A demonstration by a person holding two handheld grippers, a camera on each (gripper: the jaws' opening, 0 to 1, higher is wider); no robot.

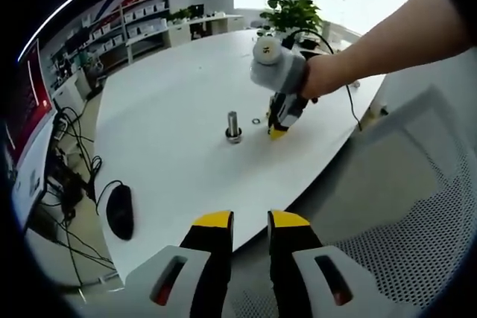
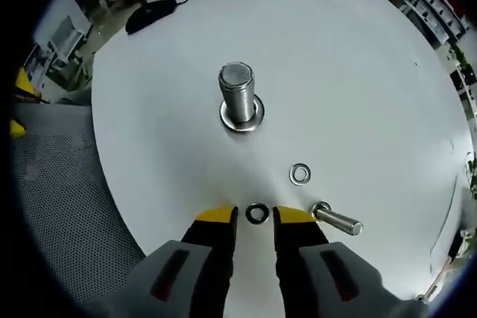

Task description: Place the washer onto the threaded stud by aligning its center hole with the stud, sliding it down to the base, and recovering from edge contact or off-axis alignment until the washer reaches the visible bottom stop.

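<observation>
Take the threaded stud [image 2: 239, 96] as your landmark. In the right gripper view it stands upright on the round white table [image 2: 358, 57], with one washer already seated around its base [image 2: 241, 118].

Far to the left of the stud, and beyond it at the table's edge, a black computer mouse [image 2: 149, 13] lies flat. Nearer you and just right of the stud's line, a dark washer [image 2: 257, 213] lies flat on the table, exactly between the yellow tips of your right gripper [image 2: 256, 216]. The jaws stand apart on either side of it with a sliver of table showing on each side, so they are not yet pinching it. A little further right and slightly closer to the stud, a lighter steel washer [image 2: 300, 174] lies flat by itself. Right of that again, a second bolt [image 2: 337, 220] lies on its side, its head just beside your right jaw tip.

In the left gripper view the stud [image 1: 233, 126] is well away from your left gripper [image 1: 250, 220], which hangs off the table's near edge over a mesh chair seat [image 1: 402, 258], jaws parted and empty. Left of the stud there sits the mouse [image 1: 120, 211]; right of it a small washer [image 1: 256, 121], and your hand [image 1: 320, 76] bringing the right gripper [image 1: 277, 132] tip-down to the table.
</observation>
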